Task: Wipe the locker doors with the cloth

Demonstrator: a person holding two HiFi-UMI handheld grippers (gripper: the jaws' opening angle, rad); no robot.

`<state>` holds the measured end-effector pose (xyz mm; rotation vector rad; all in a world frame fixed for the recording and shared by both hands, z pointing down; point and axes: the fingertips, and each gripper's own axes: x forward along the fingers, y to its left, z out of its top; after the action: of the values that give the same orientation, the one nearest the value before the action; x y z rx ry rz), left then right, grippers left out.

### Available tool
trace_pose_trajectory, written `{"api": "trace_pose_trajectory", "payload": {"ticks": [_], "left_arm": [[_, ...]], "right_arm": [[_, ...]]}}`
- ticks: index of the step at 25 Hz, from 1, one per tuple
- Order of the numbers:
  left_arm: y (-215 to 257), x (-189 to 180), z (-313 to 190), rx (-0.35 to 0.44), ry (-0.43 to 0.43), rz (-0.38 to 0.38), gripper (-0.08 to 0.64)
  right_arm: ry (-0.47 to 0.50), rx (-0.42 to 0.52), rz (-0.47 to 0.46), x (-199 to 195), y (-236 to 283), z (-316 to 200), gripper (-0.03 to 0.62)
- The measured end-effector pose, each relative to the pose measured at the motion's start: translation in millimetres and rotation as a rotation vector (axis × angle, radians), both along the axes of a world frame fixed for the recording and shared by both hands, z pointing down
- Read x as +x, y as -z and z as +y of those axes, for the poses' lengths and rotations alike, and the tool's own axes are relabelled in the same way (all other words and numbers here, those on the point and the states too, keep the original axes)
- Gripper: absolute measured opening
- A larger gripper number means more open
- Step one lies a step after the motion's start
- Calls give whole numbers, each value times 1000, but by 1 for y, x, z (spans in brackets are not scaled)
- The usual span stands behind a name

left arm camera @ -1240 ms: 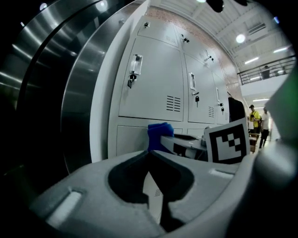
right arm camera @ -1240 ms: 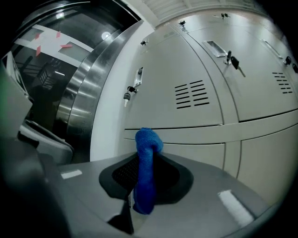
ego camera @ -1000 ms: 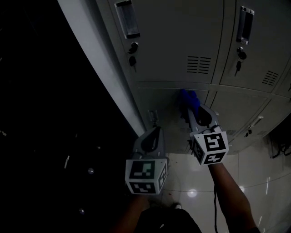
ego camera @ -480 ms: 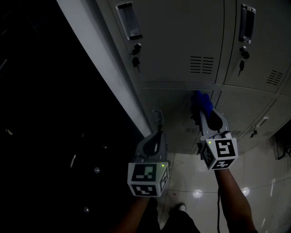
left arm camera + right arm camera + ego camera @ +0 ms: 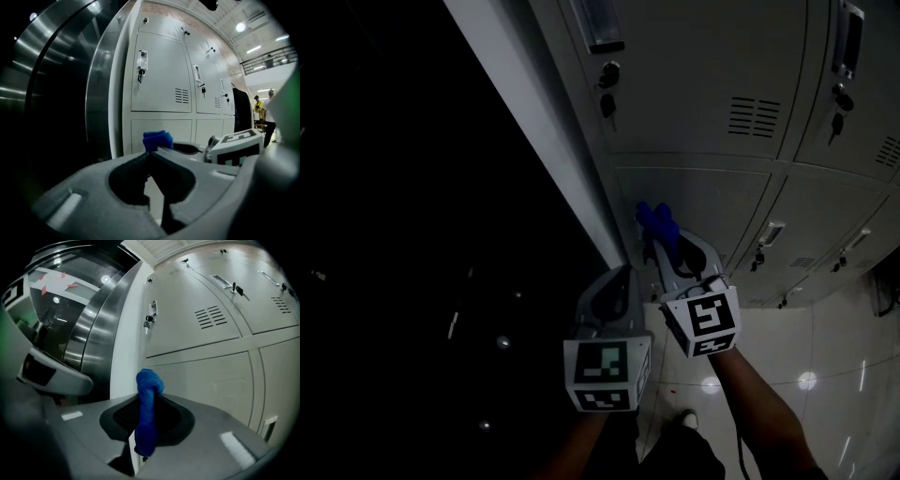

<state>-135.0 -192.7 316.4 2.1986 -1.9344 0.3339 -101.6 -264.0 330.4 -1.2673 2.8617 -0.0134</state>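
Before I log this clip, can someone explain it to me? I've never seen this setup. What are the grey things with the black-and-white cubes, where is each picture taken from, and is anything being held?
There is no robot here. A person holds a grasping tool in each hand. The dark picture comes from a camera on the person's head, looking down at both tools; the patterned cubes are part of them. The other two pictures come from a camera riding on each tool, looking along its jaws.

The right tool is shut on a blue cloth, held close to a lower locker door. The left tool has its jaws together with nothing between them.

Ahead stands a bank of grey lockers with handles and keys. Below is a shiny tiled floor.
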Motion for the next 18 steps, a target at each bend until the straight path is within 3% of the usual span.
{"api": "trace_pose_trajectory", "payload": {"ticks": [8,18], "left_arm": [[-8,-10,-11,28,-40,30,3],[-18,-10,-19,40,-46,36,3]], "right_arm": [[27,-24,24,-50,-35,-18,61],[-25,-40,43,-29,-56,-28,63]]}}
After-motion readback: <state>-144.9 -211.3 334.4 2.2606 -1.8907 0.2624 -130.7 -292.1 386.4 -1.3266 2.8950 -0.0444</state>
